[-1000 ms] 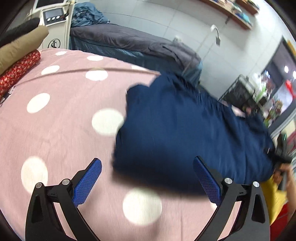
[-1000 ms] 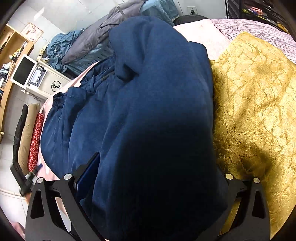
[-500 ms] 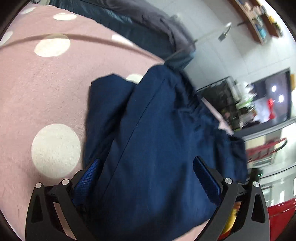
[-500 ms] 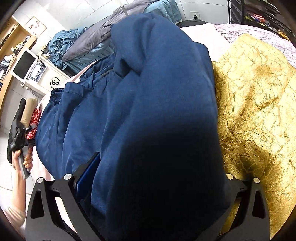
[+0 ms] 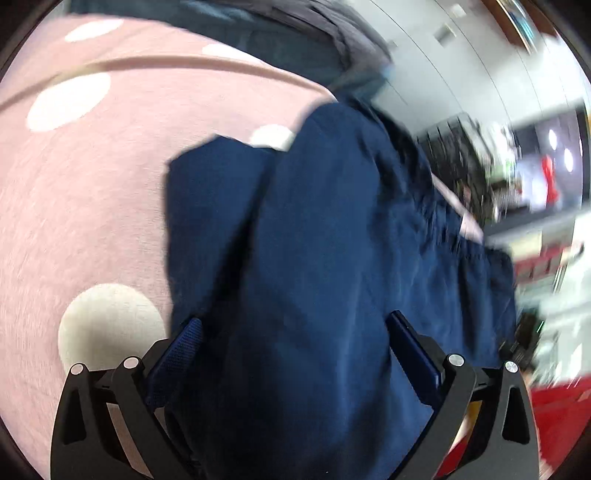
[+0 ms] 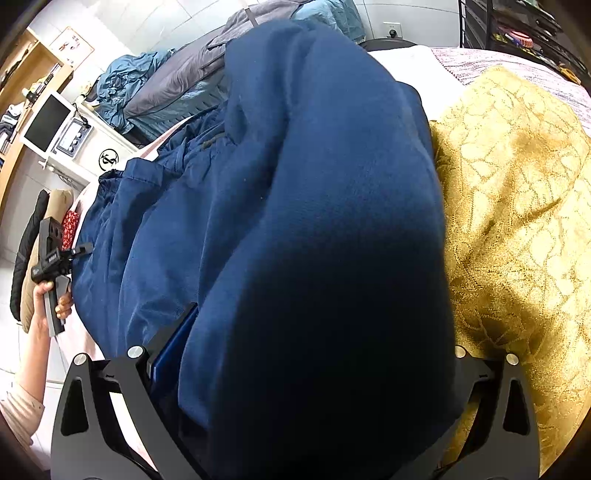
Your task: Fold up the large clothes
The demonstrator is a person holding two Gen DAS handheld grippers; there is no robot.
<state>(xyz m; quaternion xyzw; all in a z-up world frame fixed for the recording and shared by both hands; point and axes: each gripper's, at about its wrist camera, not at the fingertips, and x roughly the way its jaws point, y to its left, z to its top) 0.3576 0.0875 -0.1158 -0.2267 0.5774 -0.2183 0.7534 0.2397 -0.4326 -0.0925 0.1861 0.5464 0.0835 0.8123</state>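
Note:
A large navy blue garment [image 5: 314,258] lies bunched on a pink sheet with white dots [image 5: 74,184]. My left gripper [image 5: 295,354] is open, and the garment's near edge lies between its blue pads [image 5: 177,354]. In the right wrist view the same garment [image 6: 314,221] fills the middle and drapes thickly over my right gripper [image 6: 303,369]. Its jaws stand wide, with only the left blue pad [image 6: 173,339] showing and the right fingertip hidden by cloth. The left gripper [image 6: 51,258] shows at the far left in a hand.
A gold patterned cloth [image 6: 517,240] lies right of the garment. Grey and blue bedding [image 6: 184,85] is piled at the back. Folded tan and red clothes [image 6: 55,214] lie at the left. A white machine [image 6: 66,133] and black shelving [image 6: 517,26] stand beyond the bed.
My left gripper has moved forward over the sheet until the garment's edge sits between its open pads. The right gripper has stayed under the cloth, with the garment shifting slightly.

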